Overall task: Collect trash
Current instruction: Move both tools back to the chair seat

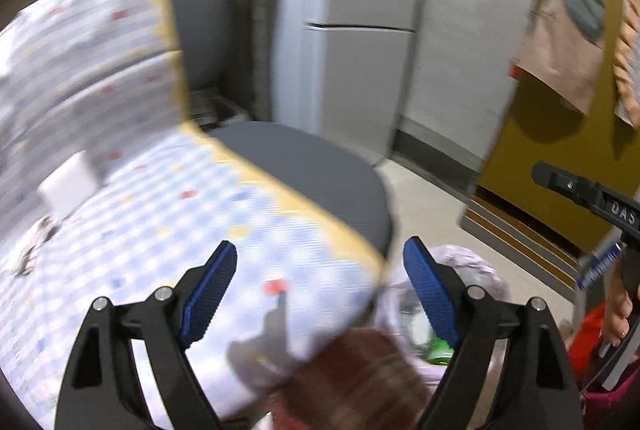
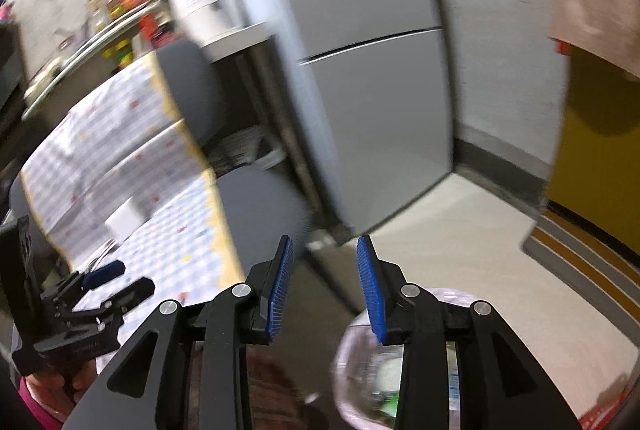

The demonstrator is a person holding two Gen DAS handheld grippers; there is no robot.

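Blurred by motion, the left wrist view looks down over a grey padded chair seat point(image 1: 320, 173) half draped with a blue-and-white checked cloth with a yellow scalloped border point(image 1: 132, 189). The left gripper point(image 1: 320, 290) has its blue ribbed fingers point(image 1: 208, 294) spread wide, nothing between them, hanging over the cloth's front edge. A flat white rectangular object point(image 1: 68, 185) lies on the cloth towards its left side, and a small dark-and-white crumpled scrap point(image 1: 34, 250) sits near the cloth's left edge; what it is I cannot tell. Below the chair's front edge, on the pale floor point(image 1: 440, 205), stands a clear plastic trash bag point(image 1: 472, 270) with green and white bits inside, partly behind the right-hand finger. A grey refrigerator point(image 1: 360, 21) stands behind the chair and a mustard-yellow door point(image 1: 532, 149) to the right. At the right edge the other black tool point(image 1: 600, 205) shows, with a hand point(image 1: 618, 306) under it. From the right wrist view, the right gripper point(image 2: 325, 282) holds its blue fingers point(image 2: 280, 290) partly apart with nothing visible in the gap, over the floor just off the chair seat point(image 2: 256, 197). The trash bag point(image 2: 360, 362) sits low, right beside and behind the right-hand finger. The checked cloth point(image 2: 132, 165) and the white object point(image 2: 124, 220) lie to the left, with the left gripper point(image 2: 120, 282) over the cloth's near corner, its fingers apart.
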